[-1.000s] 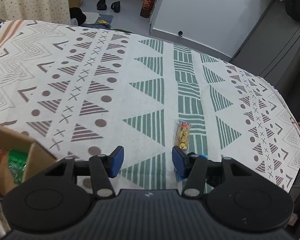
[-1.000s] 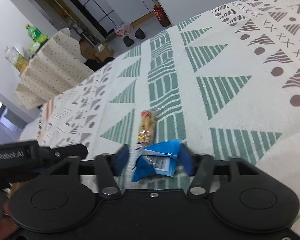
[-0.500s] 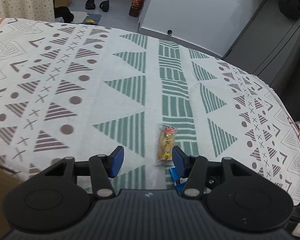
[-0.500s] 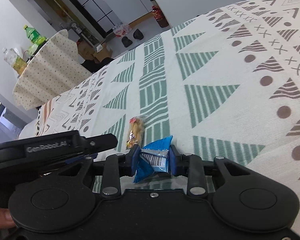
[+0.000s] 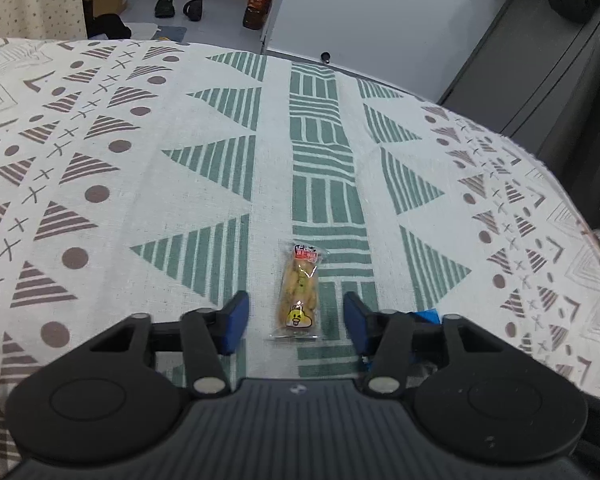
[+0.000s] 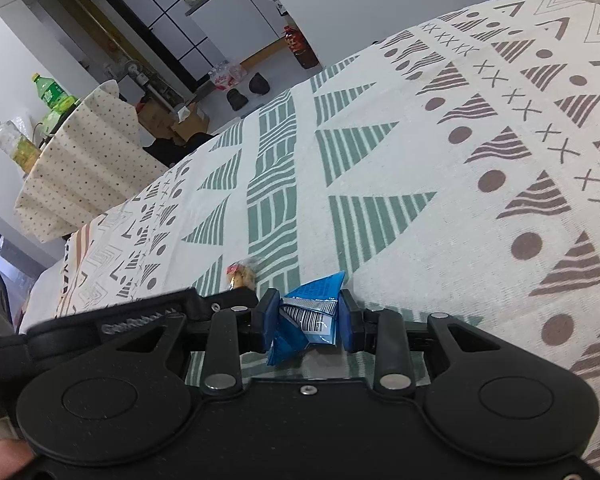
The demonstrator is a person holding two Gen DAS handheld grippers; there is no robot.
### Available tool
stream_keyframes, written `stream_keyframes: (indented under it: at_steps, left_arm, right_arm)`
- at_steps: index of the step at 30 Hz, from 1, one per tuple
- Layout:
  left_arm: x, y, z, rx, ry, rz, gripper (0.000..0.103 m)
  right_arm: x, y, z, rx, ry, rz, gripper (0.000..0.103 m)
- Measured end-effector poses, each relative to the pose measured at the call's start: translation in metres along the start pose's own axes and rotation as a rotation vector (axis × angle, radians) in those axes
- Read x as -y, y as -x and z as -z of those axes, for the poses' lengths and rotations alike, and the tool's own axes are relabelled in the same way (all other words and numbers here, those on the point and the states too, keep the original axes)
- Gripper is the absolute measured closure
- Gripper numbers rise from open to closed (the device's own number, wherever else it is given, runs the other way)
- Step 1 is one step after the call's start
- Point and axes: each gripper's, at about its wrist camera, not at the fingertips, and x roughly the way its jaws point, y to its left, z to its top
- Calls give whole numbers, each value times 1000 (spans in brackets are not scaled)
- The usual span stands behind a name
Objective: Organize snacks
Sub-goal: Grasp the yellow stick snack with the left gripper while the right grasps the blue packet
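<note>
A clear packet of yellow-brown snack [image 5: 299,291] with a red label lies on the patterned tablecloth [image 5: 180,140]. My left gripper [image 5: 296,322] is open, its blue pads either side of the packet's near end without touching it. In the right wrist view my right gripper [image 6: 306,320] is shut on a crumpled blue snack packet [image 6: 308,314] with a barcode. The same yellow packet [image 6: 242,274] shows just beyond the left gripper's black body [image 6: 140,316]. A blue corner of the held packet [image 5: 424,315] peeks behind the left gripper's right finger.
The tablecloth's far edge drops to a floor with shoes [image 5: 180,6], a bottle [image 5: 258,2] and boxes. A second table with a dotted cloth [image 6: 80,160] holds bottles [image 6: 52,98]. Dark cabinets [image 5: 540,80] stand at the right. A hand [image 6: 0,460] shows at lower left.
My left gripper has moved right, away from the cardboard box, until the yellow packet lies between its open fingers. My right gripper closed on the blue packet and holds it.
</note>
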Motion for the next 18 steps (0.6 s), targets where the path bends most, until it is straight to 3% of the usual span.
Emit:
stream_keyframes:
  at_steps: [4,18]
  left_arm:
    - [2,-6,-1,0,13,-15,84]
    - [-9,42,10,29,60,-57,85]
  right_arm:
    - [1,-1,0,-6,5,1,72]
    - [-14,16,-5,31,41,-21,72]
